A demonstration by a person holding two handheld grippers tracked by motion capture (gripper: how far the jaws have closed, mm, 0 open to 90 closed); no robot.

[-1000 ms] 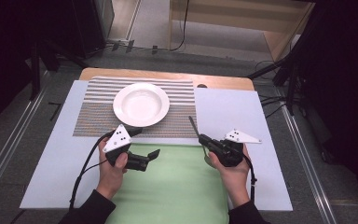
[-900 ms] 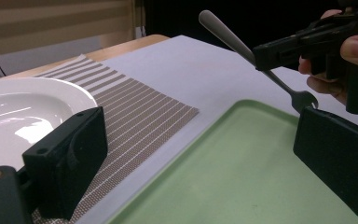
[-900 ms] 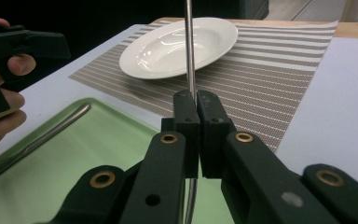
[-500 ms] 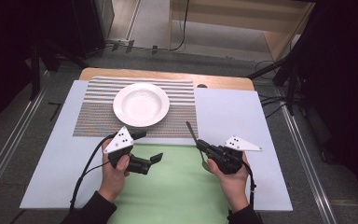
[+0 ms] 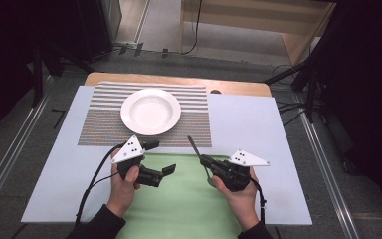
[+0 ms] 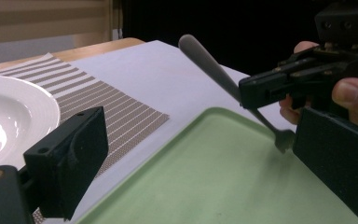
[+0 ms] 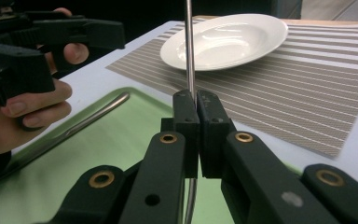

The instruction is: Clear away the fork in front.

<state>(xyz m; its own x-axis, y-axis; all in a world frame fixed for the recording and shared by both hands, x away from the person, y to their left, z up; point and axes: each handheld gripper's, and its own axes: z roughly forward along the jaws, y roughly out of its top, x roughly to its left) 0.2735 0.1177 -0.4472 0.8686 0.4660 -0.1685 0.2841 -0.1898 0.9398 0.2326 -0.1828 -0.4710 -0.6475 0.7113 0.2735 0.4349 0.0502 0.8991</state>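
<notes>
Right gripper (image 5: pixel 210 164) clamps a fork (image 6: pixel 223 79) by its shaft above the green tray (image 5: pixel 179 209), while the left gripper (image 5: pixel 160 158) stands unclenched, holding nothing.

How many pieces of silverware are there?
2. One silver utensil stands clamped in the right gripper, above the green tray. The other utensil lies flat on that tray. More may be hidden.

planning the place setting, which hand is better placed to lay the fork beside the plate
Right: the right gripper is already shut on the fork, near the plate; the left gripper is open.
</notes>
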